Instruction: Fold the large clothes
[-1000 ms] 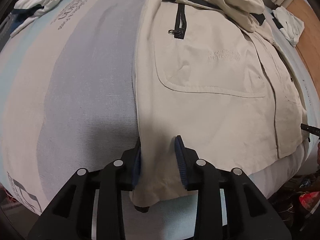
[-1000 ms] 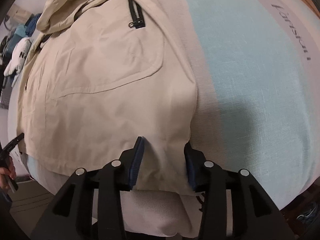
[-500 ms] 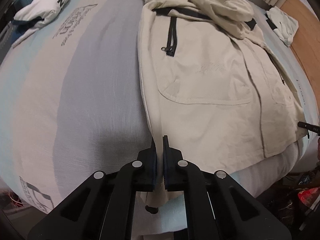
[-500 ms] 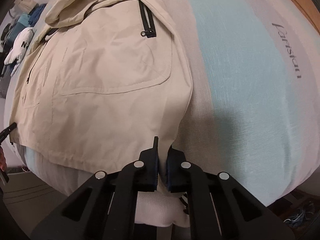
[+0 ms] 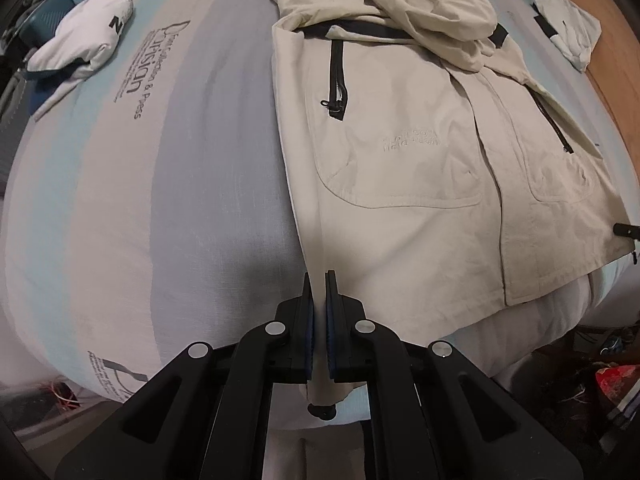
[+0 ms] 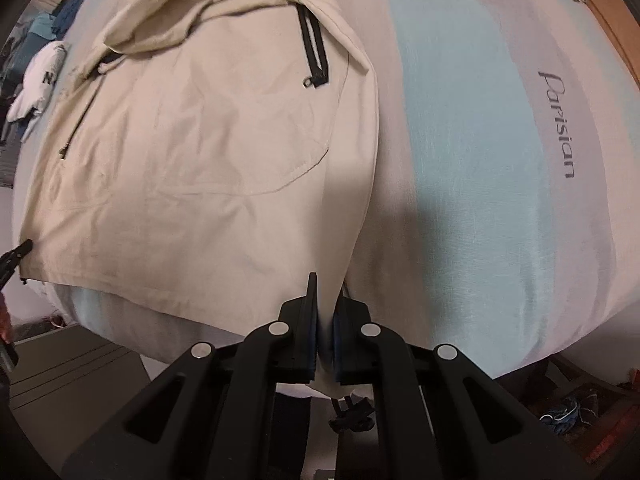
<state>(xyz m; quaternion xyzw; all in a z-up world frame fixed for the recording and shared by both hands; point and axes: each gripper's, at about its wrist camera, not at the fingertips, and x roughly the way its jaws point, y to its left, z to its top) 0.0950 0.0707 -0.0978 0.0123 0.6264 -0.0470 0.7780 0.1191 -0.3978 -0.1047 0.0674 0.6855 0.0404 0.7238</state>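
Observation:
A beige hooded jacket [image 5: 420, 148] with black zip pockets lies front up on the striped bed, hood at the far end, hem hanging over the near edge. My left gripper [image 5: 319, 280] is shut on the jacket's bottom left hem corner. In the right wrist view the jacket [image 6: 208, 152] fills the left half, and my right gripper [image 6: 325, 284] is shut on its bottom right hem corner. A black cord toggle [image 6: 354, 420] hangs below the right gripper. The other gripper's tip shows at each view's edge.
The bed cover [image 5: 140, 200] has grey, white and pale blue stripes with printed lettering. A folded white garment [image 5: 80, 48] and blue clothes lie at the far left. Another white garment [image 5: 568, 32] lies far right by a wooden edge. Floor clutter [image 5: 612, 384] lies below the bed.
Both grippers closed from open onto the jacket's hem corners, then drew back and lifted a little, so more of the jacket and bed shows.

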